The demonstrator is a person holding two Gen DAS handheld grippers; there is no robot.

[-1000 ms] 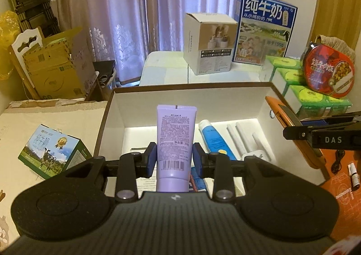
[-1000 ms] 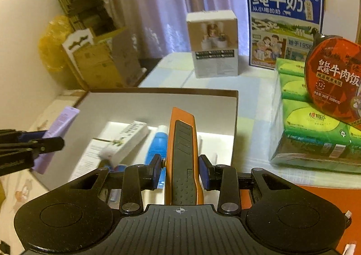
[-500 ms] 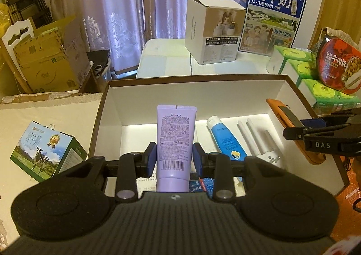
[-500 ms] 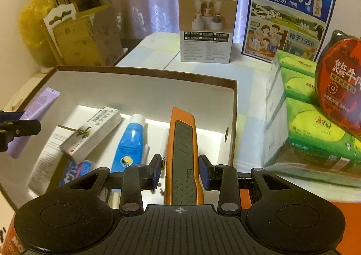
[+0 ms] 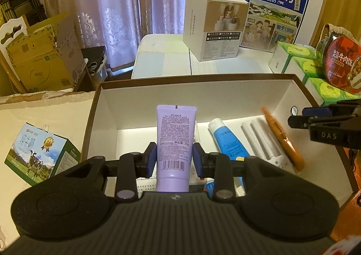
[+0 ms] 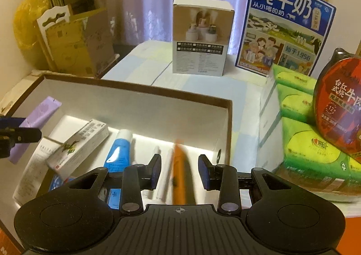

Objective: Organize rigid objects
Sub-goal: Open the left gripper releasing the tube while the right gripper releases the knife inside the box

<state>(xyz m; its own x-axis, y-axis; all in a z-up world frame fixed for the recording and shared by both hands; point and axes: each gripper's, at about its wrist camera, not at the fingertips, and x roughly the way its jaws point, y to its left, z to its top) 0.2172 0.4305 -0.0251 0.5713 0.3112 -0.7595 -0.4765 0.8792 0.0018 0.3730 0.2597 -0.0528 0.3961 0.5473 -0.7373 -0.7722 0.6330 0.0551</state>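
My left gripper (image 5: 173,153) is shut on an upright purple tube (image 5: 174,133) over the near left part of the open brown box (image 5: 203,80). In the right wrist view, the right gripper (image 6: 179,164) hangs over the box's right end. An orange utility knife (image 6: 180,178) shows blurred and edge-on between its jaws, with gaps on both sides, so the pads do not press on it. In the left wrist view the knife (image 5: 282,140) slants against the box floor, below and left of the right gripper (image 5: 293,119). A blue tube (image 5: 227,140), white sticks (image 5: 259,140) and a white carton (image 6: 79,146) lie inside.
A small milk carton (image 5: 38,153) stands left of the box. Behind it are a white product box (image 5: 214,29) and a big blue milk case (image 5: 275,9). Green tissue packs (image 6: 304,142) and a red bowl (image 6: 340,106) crowd the right. Cardboard boxes (image 5: 40,61) stand at far left.
Both grippers came forward and down over the box. The orange knife, gripped flat in the right gripper before, now shows edge-on, blurred and loose, lower in the box. The purple tube stays gripped.
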